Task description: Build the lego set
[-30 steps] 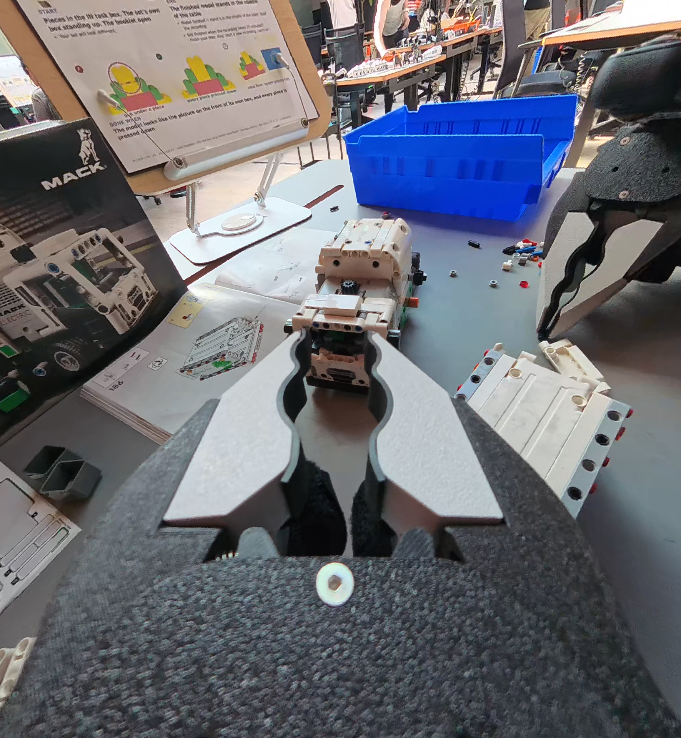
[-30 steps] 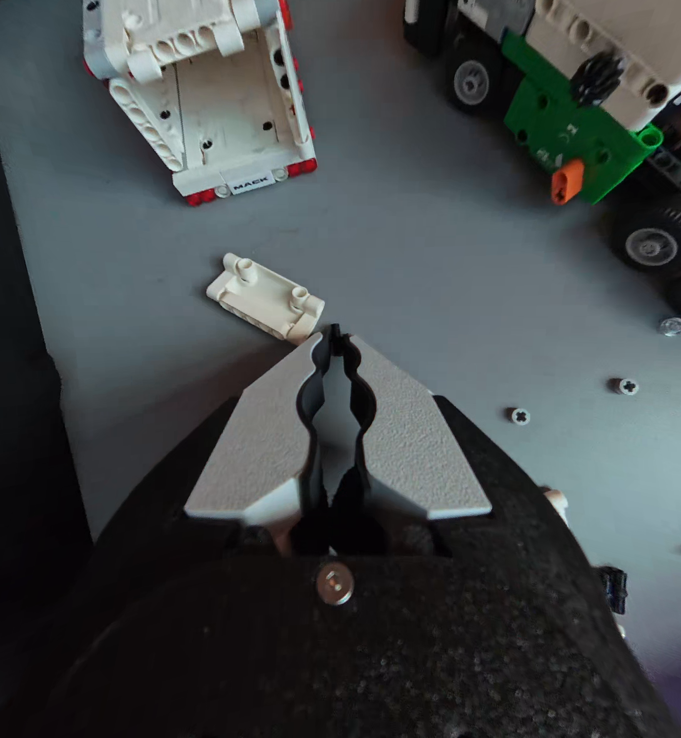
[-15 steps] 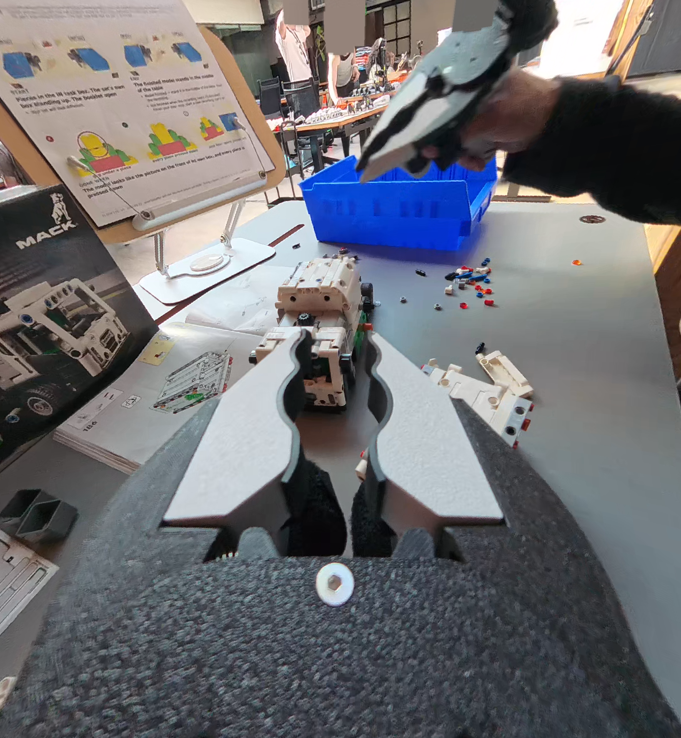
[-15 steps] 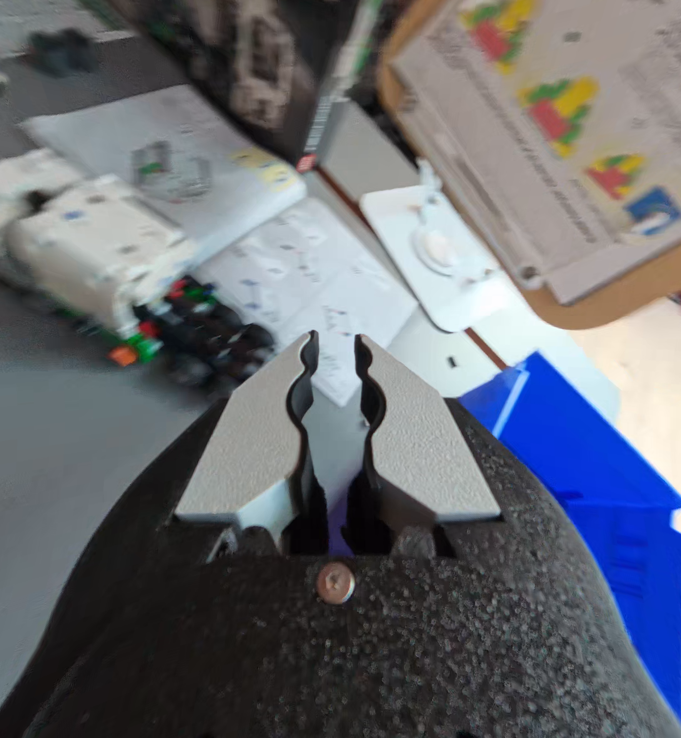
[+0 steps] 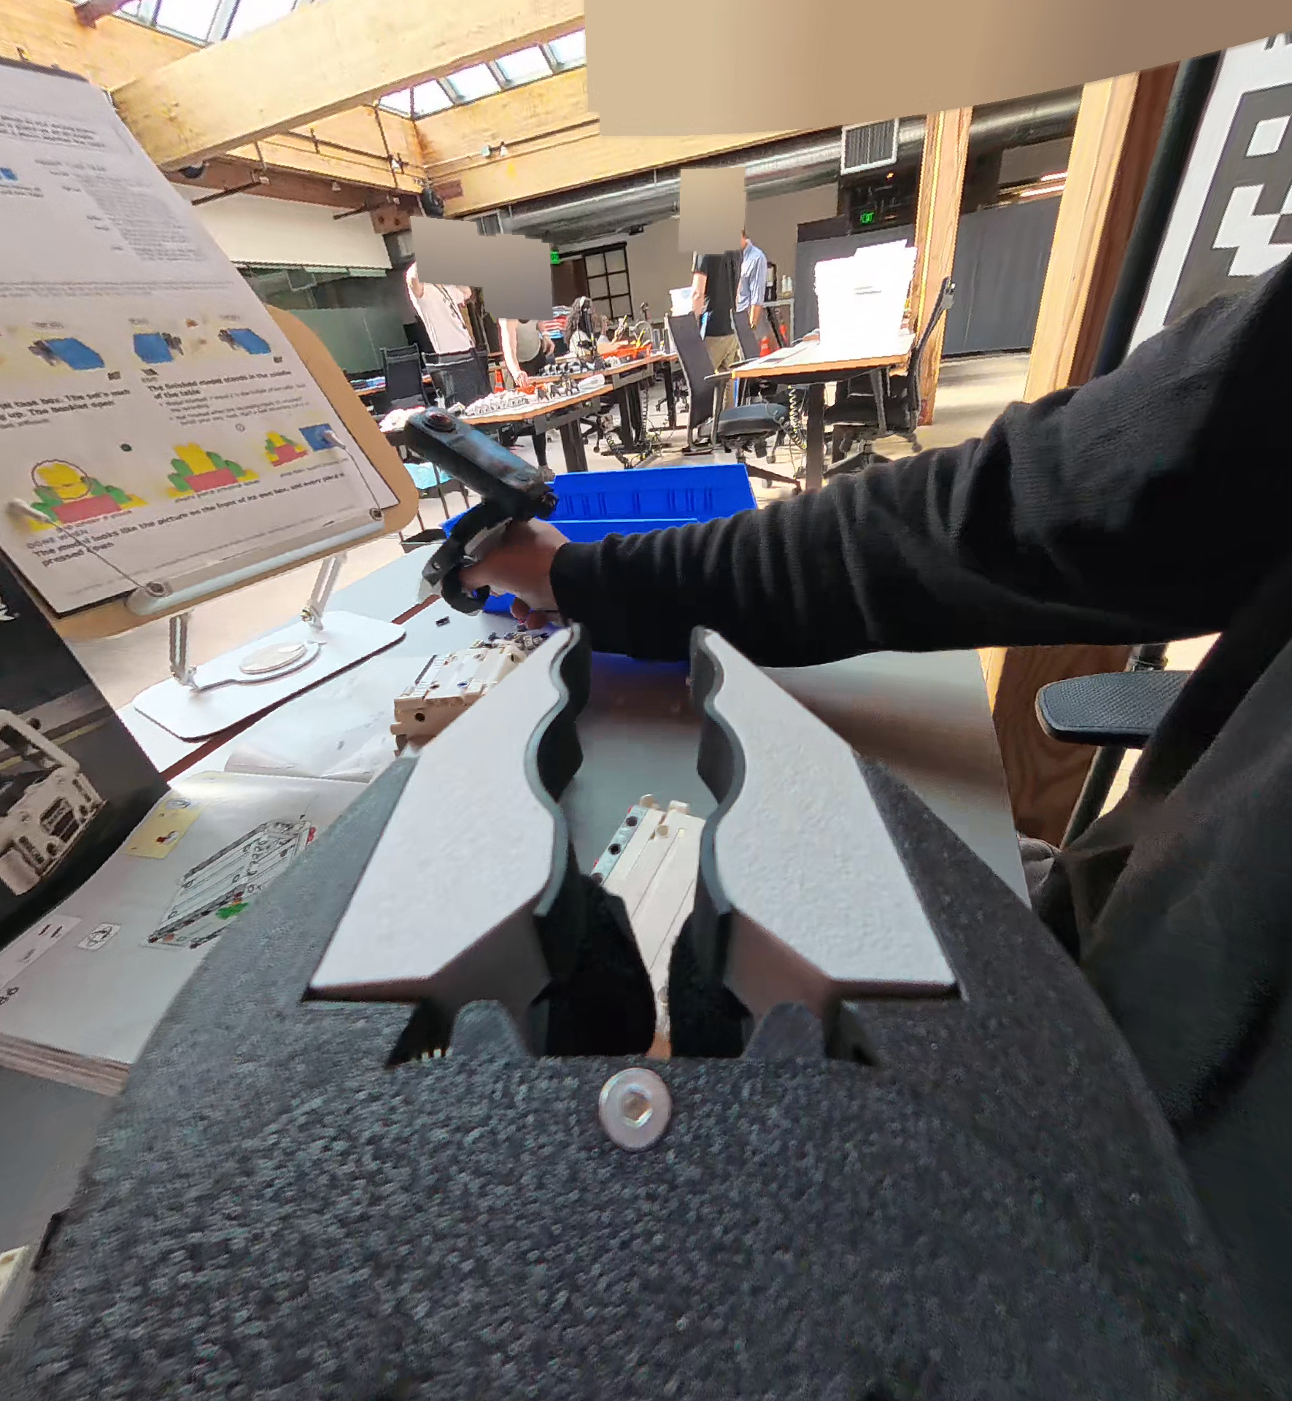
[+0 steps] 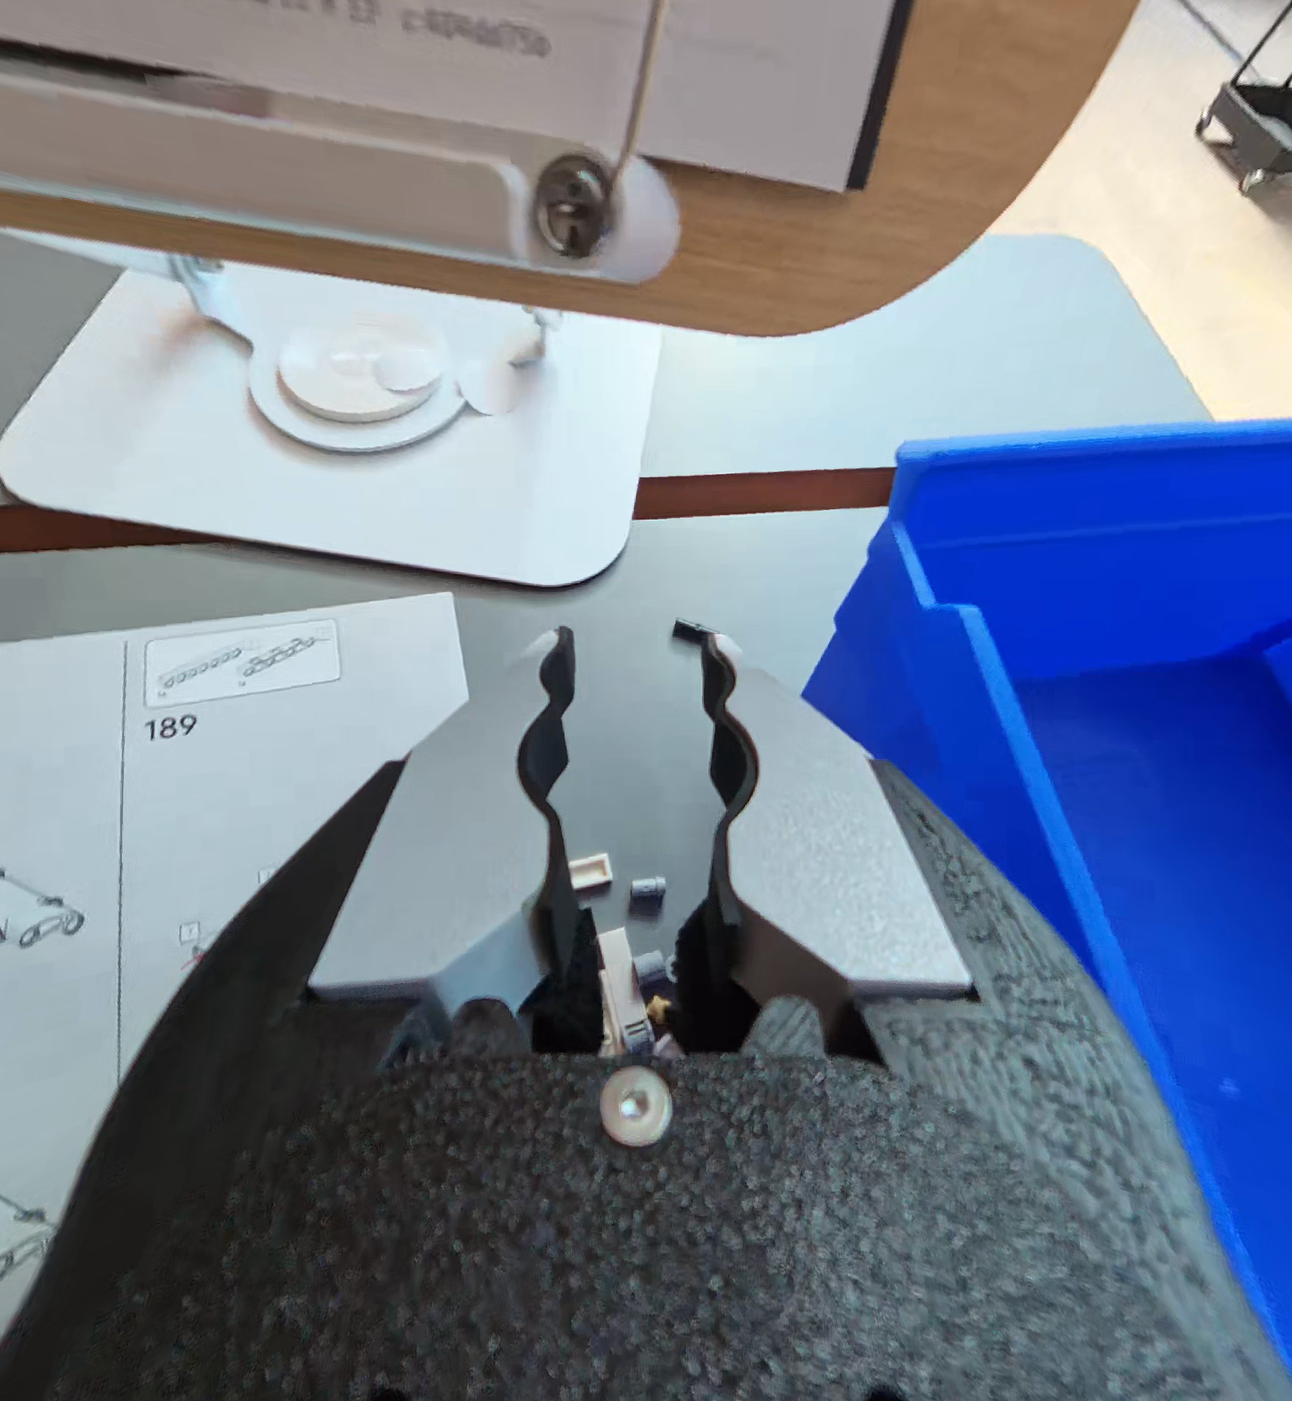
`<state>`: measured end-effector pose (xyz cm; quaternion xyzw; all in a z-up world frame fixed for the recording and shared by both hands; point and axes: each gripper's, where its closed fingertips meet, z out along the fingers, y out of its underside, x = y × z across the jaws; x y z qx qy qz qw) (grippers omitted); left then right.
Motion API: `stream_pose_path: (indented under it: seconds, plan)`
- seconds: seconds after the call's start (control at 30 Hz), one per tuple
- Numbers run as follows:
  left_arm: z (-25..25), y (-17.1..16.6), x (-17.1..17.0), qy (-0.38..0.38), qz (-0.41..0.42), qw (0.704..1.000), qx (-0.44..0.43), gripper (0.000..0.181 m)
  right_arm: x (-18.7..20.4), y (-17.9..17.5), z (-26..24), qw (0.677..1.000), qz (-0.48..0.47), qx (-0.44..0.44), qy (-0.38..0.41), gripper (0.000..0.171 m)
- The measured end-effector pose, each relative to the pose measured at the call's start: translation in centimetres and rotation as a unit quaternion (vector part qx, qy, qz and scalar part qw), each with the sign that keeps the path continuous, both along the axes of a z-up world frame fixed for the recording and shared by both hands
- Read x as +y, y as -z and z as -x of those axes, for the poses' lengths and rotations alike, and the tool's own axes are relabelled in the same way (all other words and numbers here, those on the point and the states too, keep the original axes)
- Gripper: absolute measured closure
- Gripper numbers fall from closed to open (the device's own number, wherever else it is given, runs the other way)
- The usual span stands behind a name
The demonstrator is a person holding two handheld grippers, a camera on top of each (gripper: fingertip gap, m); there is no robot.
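My left gripper (image 5: 639, 659) is open and empty, held above the grey table (image 5: 855, 705). A white lego panel (image 5: 654, 857) lies on the table below, seen between its fingers. The white lego truck (image 5: 461, 678) stands farther off, partly hidden by the left finger. My right gripper (image 6: 636, 644) is open and empty, low over the table beside the blue bin (image 6: 1082, 682). A small black piece (image 6: 692, 629) lies at its right fingertip. A tan piece (image 6: 589, 870) and a grey piece (image 6: 646, 888) lie beneath it. The right gripper also shows in the left wrist view (image 5: 438, 576).
A wooden document stand (image 5: 173, 424) with a white base (image 6: 324, 455) stands at the back left. The set's box (image 5: 6, 758) and the open instruction booklet (image 5: 195, 849) lie at the left. A black-sleeved arm (image 5: 931, 546) crosses the right side. The bin (image 5: 650, 493) stands at the far edge. My right fingertips sit around 50 cm from my left ones. Between my right fingertips and the small black piece (image 6: 692, 629) there is roughly 6 cm.
The left gripper has risen and tilted up, so the truck sits lower and farther. The right gripper has moved down beside the blue bin and opened wider.
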<state>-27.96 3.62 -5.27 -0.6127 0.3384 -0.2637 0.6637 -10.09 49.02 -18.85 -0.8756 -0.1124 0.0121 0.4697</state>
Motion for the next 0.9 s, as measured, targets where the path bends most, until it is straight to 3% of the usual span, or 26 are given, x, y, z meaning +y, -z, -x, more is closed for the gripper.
stream_pose_path:
  seconds: [0.2,0.5,0.6,0.67,0.9]
  plan:
    - [0.6,-0.3,-1.2,0.006,-0.001,1.000,-0.014,0.158,1.4,3.4,-1.3,0.994,0.092,0.029,0.051,0.131]
    - [2.8,-0.3,-2.0,-0.017,-0.014,1.000,-0.020,0.159,3.3,4.4,-2.2,0.991,0.084,-0.007,0.100,0.133]
    - [2.9,-0.1,-2.0,-0.014,-0.010,1.000,-0.023,0.159,3.5,4.5,-1.9,0.991,0.092,0.006,0.098,0.139]
    - [2.8,-0.1,-2.0,-0.009,-0.008,1.000,-0.023,0.158,3.2,4.5,-1.8,0.990,0.100,0.007,0.100,0.157]
    - [2.5,0.2,-2.0,-0.006,-0.007,1.000,-0.019,0.158,2.1,2.9,-0.3,0.996,0.085,0.002,0.026,0.157]
